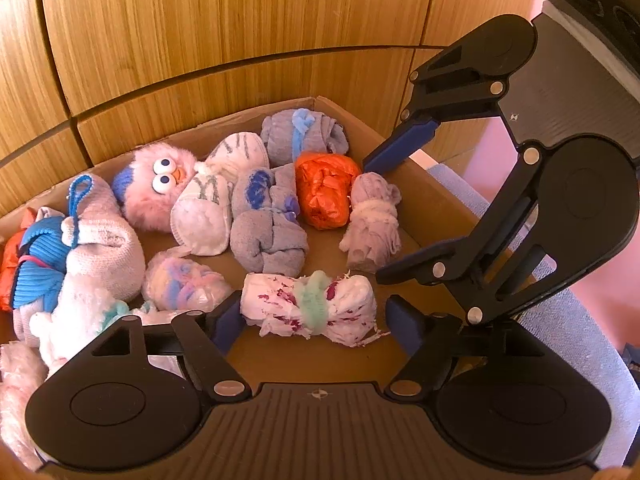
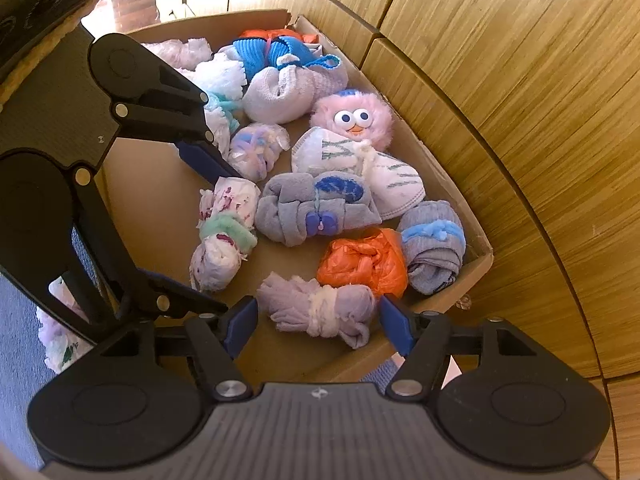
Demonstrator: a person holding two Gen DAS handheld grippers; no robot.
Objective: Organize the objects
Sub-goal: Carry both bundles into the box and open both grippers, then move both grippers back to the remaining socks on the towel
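Observation:
A cardboard box [image 1: 434, 204] [image 2: 486, 258] holds several rolled cloth bundles. A white roll with magenta specks and a green tie [image 1: 312, 310] [image 2: 224, 232] lies on the box floor between the fingers of my left gripper [image 1: 316, 323] [image 2: 230, 242]. That gripper is open, with a gap beside its right pad. A lilac roll tied with white yarn [image 1: 372, 220] [image 2: 320, 314] lies between the fingers of my right gripper [image 2: 319, 322] [image 1: 372, 219]. That gripper is also open, its pads close to the roll's ends.
Also in the box: a pink fluffy toy with eyes [image 1: 160, 188] [image 2: 352, 118], an orange bundle [image 1: 326, 190] [image 2: 362, 262], grey sock rolls [image 1: 272, 236] [image 2: 434, 246] and a blue bundle [image 1: 38, 264]. Wooden panels [image 1: 240, 20] stand behind; blue-grey fabric [image 1: 560, 320] lies outside.

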